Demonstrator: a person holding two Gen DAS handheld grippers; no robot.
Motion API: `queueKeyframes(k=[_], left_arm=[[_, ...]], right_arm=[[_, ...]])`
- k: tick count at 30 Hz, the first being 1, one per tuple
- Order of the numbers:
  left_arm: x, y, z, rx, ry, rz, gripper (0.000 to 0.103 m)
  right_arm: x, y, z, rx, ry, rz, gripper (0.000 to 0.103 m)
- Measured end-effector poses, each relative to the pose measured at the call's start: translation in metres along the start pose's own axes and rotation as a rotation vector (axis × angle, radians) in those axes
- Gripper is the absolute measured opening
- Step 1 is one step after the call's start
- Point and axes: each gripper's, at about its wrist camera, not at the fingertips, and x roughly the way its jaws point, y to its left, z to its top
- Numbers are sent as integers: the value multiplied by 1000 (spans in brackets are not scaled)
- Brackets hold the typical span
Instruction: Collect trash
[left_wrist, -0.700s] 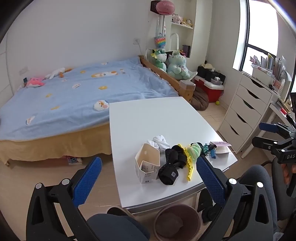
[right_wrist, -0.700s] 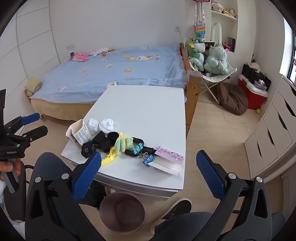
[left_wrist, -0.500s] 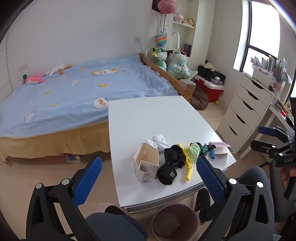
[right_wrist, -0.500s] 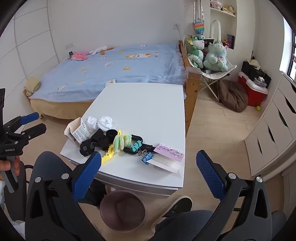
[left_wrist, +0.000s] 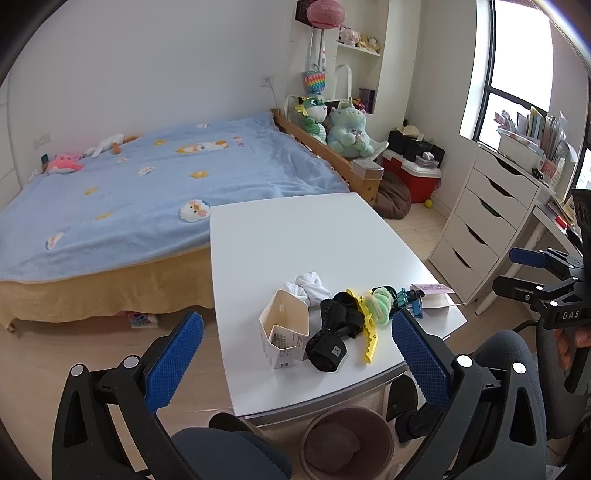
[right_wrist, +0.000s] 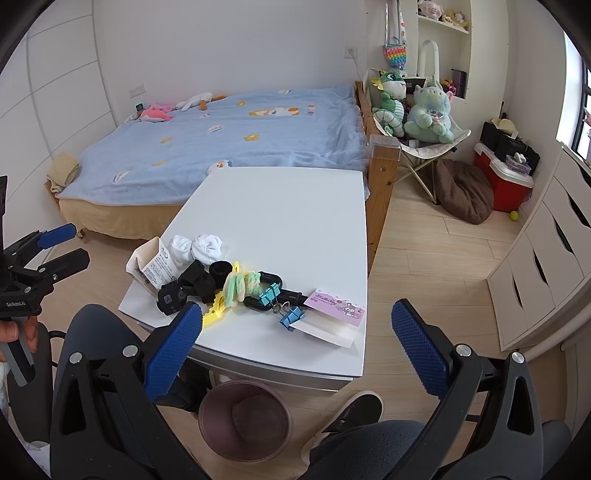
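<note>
Sitting between the bed (right_wrist: 236, 136) and the wastebasket, the white table (left_wrist: 295, 243) is serving as the landmark for this step. Compared with the view half a second earlier, both cameras are showing nearly the same framing, with the table clutter drifting only slightly; neither gripper is closing in on an object yet, so collection is judged not to have started.

The brown wastebasket (right_wrist: 243, 421) is standing on the floor below the table's near edge, open and holding one dark lump. All loose items are lying in a row along the table's near edge. The opened cream carton (left_wrist: 282, 338) is standing at the left end of that row and is judged the likeliest piece of trash. Two white balled socks (right_wrist: 197, 249) are resting just behind it. Black straps (left_wrist: 330, 338) are lying beside the carton, touching the yellow clip (left_wrist: 367, 332). Green-yellow scrunchies (right_wrist: 240, 284), a black carabiner, and blue binder clips (right_wrist: 290, 315) are continuing the row toward the pink card (right_wrist: 336, 302) at the right end.

The left gripper (left_wrist: 295, 354) is hovering off the near edge with fingers spread wide and empty. The right gripper (right_wrist: 295, 343) is hovering likewise, fingers wide apart, gripping nothing.
</note>
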Motion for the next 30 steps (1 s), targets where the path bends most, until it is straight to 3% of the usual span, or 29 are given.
queueKeyframes(k=[30], left_arm=[[5,0,0,-3,11,4,98]], right_arm=[[2,-1,0,8,7,4,100]])
